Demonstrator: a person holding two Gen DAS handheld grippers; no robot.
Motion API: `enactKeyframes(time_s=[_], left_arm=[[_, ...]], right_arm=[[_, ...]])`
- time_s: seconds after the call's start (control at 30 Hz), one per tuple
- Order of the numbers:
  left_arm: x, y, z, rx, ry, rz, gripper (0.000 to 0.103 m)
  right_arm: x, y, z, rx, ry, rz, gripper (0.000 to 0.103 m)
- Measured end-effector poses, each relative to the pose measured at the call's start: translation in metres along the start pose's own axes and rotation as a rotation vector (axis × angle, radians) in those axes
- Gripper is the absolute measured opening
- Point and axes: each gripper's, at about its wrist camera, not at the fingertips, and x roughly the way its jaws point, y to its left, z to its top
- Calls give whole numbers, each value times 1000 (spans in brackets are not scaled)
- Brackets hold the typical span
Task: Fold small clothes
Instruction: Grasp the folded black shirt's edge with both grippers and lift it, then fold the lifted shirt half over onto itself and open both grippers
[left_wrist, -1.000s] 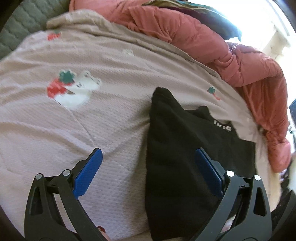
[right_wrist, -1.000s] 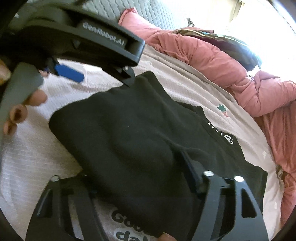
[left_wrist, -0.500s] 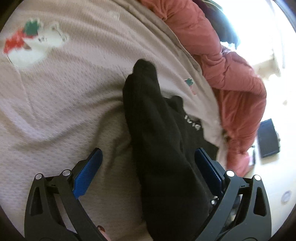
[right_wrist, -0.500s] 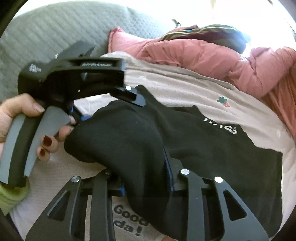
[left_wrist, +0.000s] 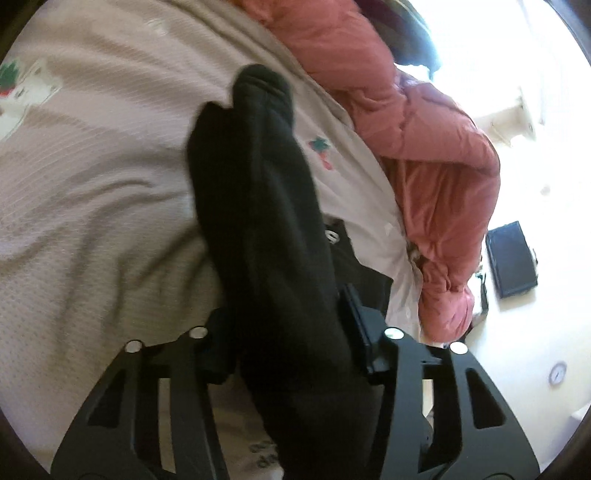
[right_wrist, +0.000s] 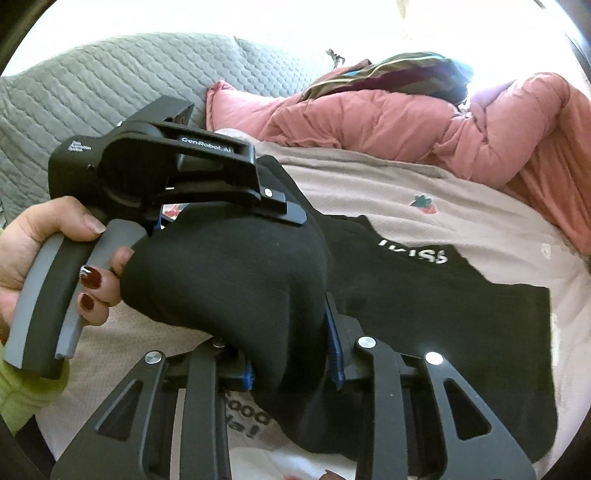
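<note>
Right wrist view shows both tools biting the same black garment (right_wrist: 424, 295), a small top with white lettering that lies on the pinkish bedspread (right_wrist: 461, 192). The right gripper (right_wrist: 291, 354) has its jaws clamped on a thick bunch of the near edge, the blue pads pressed in from both sides. The left gripper (right_wrist: 288, 212), held by the person's left hand (right_wrist: 55, 251) at about nine o'clock, sits over the raised fold at ten o'clock from the right one. In the left wrist view the left gripper (left_wrist: 284, 332) has its jaws closing, with a tall ridge of the cloth rising between them toward twelve o'clock; whether the pads are fully pressing is hard to tell, since the dark fabric hides them, but the cloth looks pinched.

The main risk is an uneven fold: each tool appears to hold several bunched layers, so carrying the edge over could drag the lower layer along and leave a lump. If the left grip is shallow, the ridge could slip out mid-carry. The red quilt (right_wrist: 388, 122) at twelve to two o'clock lies well apart.
</note>
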Motion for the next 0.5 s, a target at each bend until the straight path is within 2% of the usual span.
enactKeyframes(time_s=[0.27,0.4,0.5], left_arm=[[12,-66,-15,114,-9,38,38],[29,-80,-21,129,3,62,38],[45,-84,-27,121,21,84,38]], right_arm=[[-37,-39,-12,112,-30,-30,26],[-45,-59,-21,160,-27,-29,23],[-49,-71,-28,186,-21,-35,17]])
